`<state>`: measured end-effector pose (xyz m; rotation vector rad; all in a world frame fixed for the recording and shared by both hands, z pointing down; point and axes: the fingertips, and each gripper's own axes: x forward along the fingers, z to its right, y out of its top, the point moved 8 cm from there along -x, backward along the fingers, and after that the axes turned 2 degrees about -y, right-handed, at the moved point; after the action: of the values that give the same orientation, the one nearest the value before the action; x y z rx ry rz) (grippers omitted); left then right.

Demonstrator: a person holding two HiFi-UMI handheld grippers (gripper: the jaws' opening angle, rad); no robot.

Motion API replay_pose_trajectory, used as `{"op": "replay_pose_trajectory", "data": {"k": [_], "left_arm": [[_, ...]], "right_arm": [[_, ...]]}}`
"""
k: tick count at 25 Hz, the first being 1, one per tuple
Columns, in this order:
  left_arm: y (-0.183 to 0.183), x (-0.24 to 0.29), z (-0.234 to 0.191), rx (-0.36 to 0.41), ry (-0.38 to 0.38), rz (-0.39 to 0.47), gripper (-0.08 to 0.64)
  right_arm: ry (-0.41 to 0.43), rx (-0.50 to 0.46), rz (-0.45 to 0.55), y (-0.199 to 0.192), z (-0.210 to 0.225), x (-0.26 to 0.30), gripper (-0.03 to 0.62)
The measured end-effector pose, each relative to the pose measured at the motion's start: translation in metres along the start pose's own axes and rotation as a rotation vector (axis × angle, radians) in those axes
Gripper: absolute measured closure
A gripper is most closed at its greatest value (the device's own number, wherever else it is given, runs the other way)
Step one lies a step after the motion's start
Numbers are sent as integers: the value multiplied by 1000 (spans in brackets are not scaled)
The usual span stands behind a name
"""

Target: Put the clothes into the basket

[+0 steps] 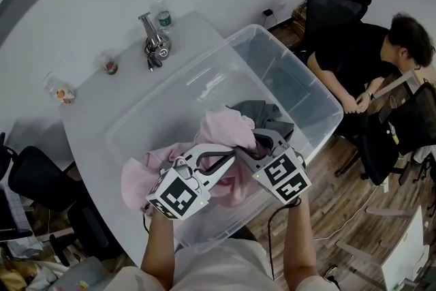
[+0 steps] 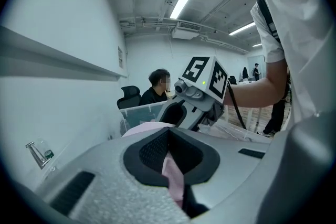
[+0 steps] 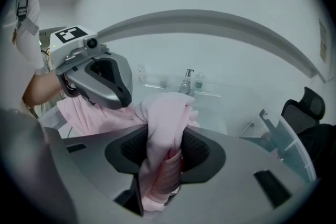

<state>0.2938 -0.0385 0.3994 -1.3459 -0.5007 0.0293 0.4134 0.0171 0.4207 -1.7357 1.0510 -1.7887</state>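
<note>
One pink cloth garment [image 1: 225,129] sits at six o'clock in the one clear plastic basket [image 1: 325,100]. The left gripper [image 2: 170,157] and right gripper [image 3: 167,152] both pinch it. One grey garment [image 1: 262,112] lies at its one o'clock. White table [image 1: 102,99], wooden floor [image 1: 340,201].

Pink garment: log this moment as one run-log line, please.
left gripper: shut on pink garment | right gripper: shut on pink garment | pink garment: bunched over clear bin | grey garment: inside clear bin
</note>
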Motion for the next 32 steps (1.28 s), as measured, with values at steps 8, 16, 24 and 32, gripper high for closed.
{"op": "replay_pose_trajectory", "data": {"k": [8,16,24,32], "left_arm": [[-4,-9,3,-15,18,-1,555],[-2,-18,6,-13,27,5,555],[2,-28,8,-5,39,19,555],[7,-41,14,2,56,47,555]], "right_arm": [[41,-146,-180,-5,-11,26,418],[45,-265,-269,-8,-24,34,393],[31,-431,-315,-9,-31,31,296],[-86,-357,-83,5,-27,-5,328]]}}
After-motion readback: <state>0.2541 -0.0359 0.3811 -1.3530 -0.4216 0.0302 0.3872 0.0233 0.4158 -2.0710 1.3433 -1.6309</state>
